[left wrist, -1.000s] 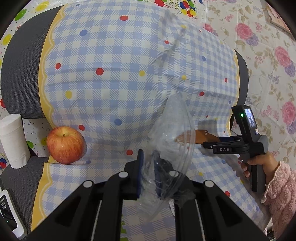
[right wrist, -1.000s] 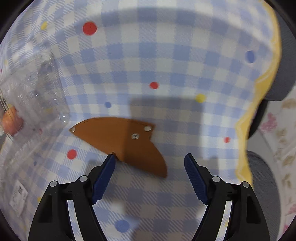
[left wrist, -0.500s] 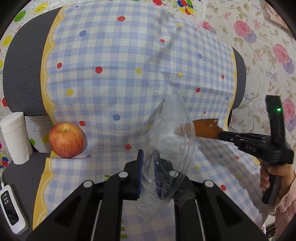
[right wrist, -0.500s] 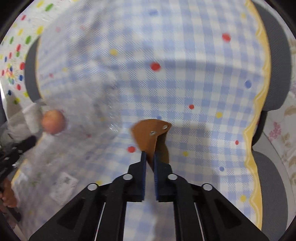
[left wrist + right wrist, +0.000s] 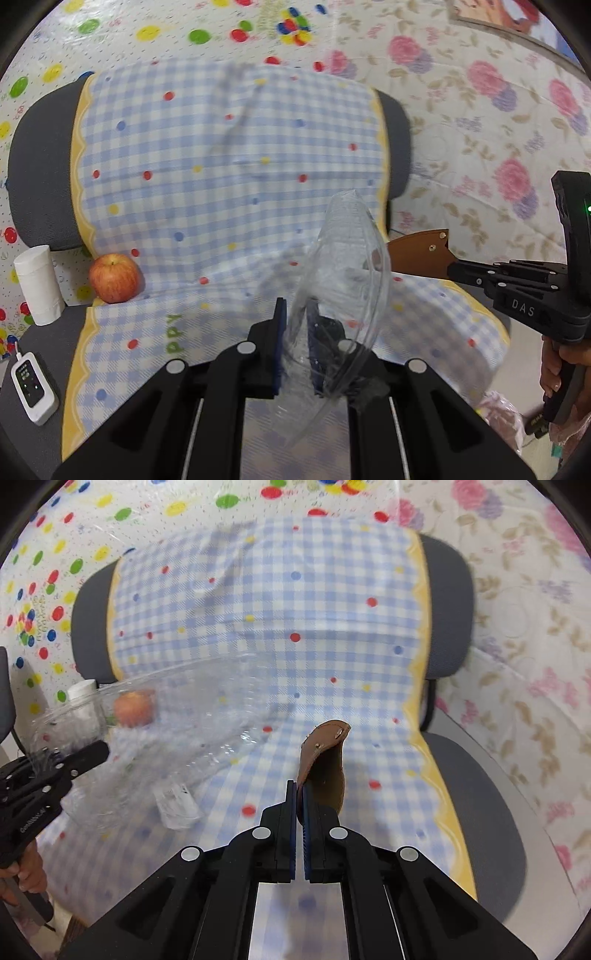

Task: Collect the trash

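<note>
My left gripper [image 5: 295, 310] is shut on a clear plastic clamshell container [image 5: 347, 280], which stands up in front of the jaws, above the seat. In the right wrist view the same clear container [image 5: 155, 738] hangs blurred at the left, off the left gripper [image 5: 99, 751]. My right gripper [image 5: 300, 786] is shut on a flat brown leather-like piece [image 5: 325, 753] with metal rivets, held up off the cloth. In the left wrist view the right gripper [image 5: 452, 267] holds that brown piece [image 5: 417, 254] just right of the container, with a person's hand on the handle.
A grey chair is draped with a blue checked cloth [image 5: 221, 166] with coloured dots. A red apple [image 5: 115, 277] lies at the seat's left back. A paper roll [image 5: 37, 284] and a white remote [image 5: 33, 384] are further left. A pinkish plastic bag [image 5: 498, 417] sits low right.
The right gripper shut on the brown piece and lifted it off the cloth. Both grippers drew back from the chair, the left still carrying the clear container.
</note>
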A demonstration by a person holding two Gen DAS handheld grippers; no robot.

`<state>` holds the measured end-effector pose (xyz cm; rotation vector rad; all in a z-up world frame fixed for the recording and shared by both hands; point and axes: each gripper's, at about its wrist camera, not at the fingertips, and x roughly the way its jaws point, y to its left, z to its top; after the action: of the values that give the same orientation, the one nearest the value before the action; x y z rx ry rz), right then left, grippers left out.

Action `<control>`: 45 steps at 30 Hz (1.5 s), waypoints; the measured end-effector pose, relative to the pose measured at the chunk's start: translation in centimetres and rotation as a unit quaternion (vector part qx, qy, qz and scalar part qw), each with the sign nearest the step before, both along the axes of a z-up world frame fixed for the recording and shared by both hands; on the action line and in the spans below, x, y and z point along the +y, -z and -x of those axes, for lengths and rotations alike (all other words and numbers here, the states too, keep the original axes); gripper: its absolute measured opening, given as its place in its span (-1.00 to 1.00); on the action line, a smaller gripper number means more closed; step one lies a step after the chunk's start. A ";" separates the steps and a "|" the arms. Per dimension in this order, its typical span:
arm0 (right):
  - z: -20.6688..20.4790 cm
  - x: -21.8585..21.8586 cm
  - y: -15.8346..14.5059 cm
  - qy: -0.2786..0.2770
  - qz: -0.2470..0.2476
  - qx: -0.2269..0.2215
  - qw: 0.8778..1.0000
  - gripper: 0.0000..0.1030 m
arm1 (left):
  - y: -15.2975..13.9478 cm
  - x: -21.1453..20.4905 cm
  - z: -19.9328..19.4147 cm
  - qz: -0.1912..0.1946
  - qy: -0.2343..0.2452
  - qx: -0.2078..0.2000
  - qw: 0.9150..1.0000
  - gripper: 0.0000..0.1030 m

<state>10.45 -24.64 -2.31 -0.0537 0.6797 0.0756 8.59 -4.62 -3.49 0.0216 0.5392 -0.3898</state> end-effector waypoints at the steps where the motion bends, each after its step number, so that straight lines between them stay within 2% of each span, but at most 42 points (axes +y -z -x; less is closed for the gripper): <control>1: 1.1 -0.1 -0.2 0.006 0.000 -0.003 1.000 -0.94 | -0.1 -0.4 0.7 0.003 0.009 0.001 1.000 -0.82; 8: 9.6 -1.9 -1.6 0.057 0.013 -0.023 0.998 -0.94 | -1.0 -3.3 5.4 0.027 0.072 0.000 0.997 -0.82; 13: 15.0 -3.4 -1.9 0.103 0.016 -0.029 0.994 -0.94 | -1.1 -5.8 8.0 0.035 0.124 0.006 0.992 -0.82; 20: 22.4 -6.2 -0.5 0.175 0.041 0.002 0.984 -0.93 | -0.1 -9.4 11.3 0.043 0.194 0.013 0.980 -0.82; 24: 25.6 -7.9 0.9 0.211 0.041 0.028 0.976 -0.93 | 1.3 -11.6 12.8 0.042 0.230 0.033 0.972 -0.82; 30: 28.2 -10.0 3.0 0.246 0.030 0.062 0.967 -0.93 | 3.4 -15.0 13.9 0.027 0.273 0.067 0.959 -0.82; 37: 27.3 -12.8 5.6 0.267 0.020 0.089 0.959 -0.88 | 5.3 -18.8 13.1 0.015 0.301 0.102 0.948 -0.81; 39: 26.6 -13.3 6.3 0.270 0.026 0.096 0.958 -0.77 | 5.9 -19.8 12.7 0.016 0.308 0.113 0.944 -0.72; 40: 26.4 -13.5 6.5 0.270 0.024 0.097 0.958 -0.69 | 6.2 -20.3 12.5 0.012 0.312 0.118 0.943 -0.42; 41: 26.1 -13.7 6.7 0.271 0.020 0.097 0.958 -0.44 | 6.5 -20.7 12.4 0.005 0.311 0.122 0.943 -0.07; 42: 25.9 -13.9 6.8 0.271 0.018 0.095 0.958 -0.20 | 6.7 -21.1 12.3 0.003 0.314 0.125 0.941 0.04; 45: 25.9 -13.9 6.4 0.268 0.013 0.086 0.959 -0.16 | 6.9 -21.3 12.2 0.008 0.318 0.125 0.940 0.09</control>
<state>-15.40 -38.56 -8.75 0.1153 0.8499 -0.4552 -3.59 -25.88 -10.36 0.1353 0.7789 -1.0391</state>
